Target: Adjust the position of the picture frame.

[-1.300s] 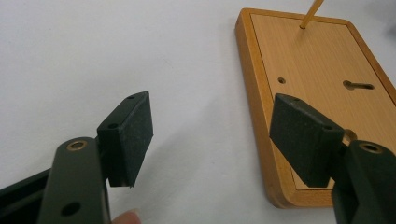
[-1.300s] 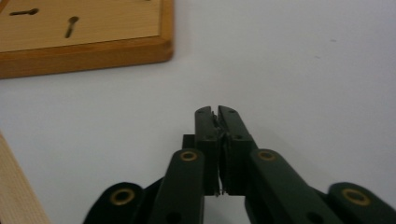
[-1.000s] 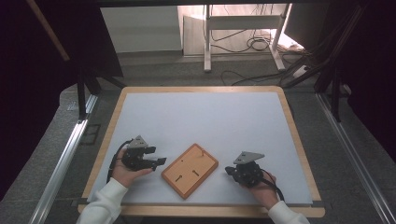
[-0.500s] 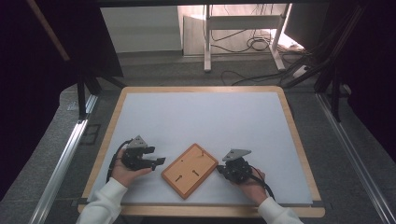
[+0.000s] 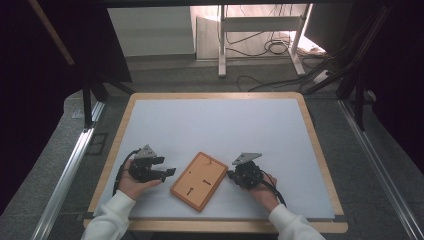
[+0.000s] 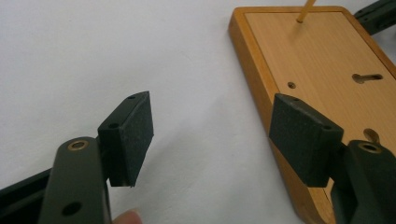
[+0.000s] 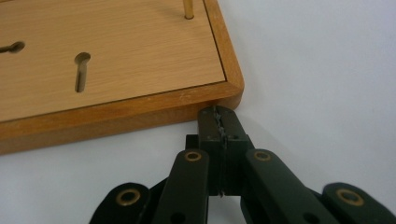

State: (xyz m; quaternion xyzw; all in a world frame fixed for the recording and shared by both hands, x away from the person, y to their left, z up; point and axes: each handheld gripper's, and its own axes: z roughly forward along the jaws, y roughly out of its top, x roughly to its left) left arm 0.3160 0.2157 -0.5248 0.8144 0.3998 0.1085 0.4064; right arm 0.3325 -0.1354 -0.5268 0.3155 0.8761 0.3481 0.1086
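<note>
A wooden board (image 5: 199,180) is lying on the white tabletop (image 5: 220,130) between both tools. The left hand-held gripper (image 6: 212,135), jaws spread, is straddling its edge. The right hand-held gripper (image 7: 219,123) (jaws pressed together) is seemingly touching its corner.

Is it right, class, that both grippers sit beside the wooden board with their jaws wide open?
Not quite. Only the left gripper is open. The right gripper view shows the right gripper with jaws shut, empty, tips at the edge of the wooden board.
</note>
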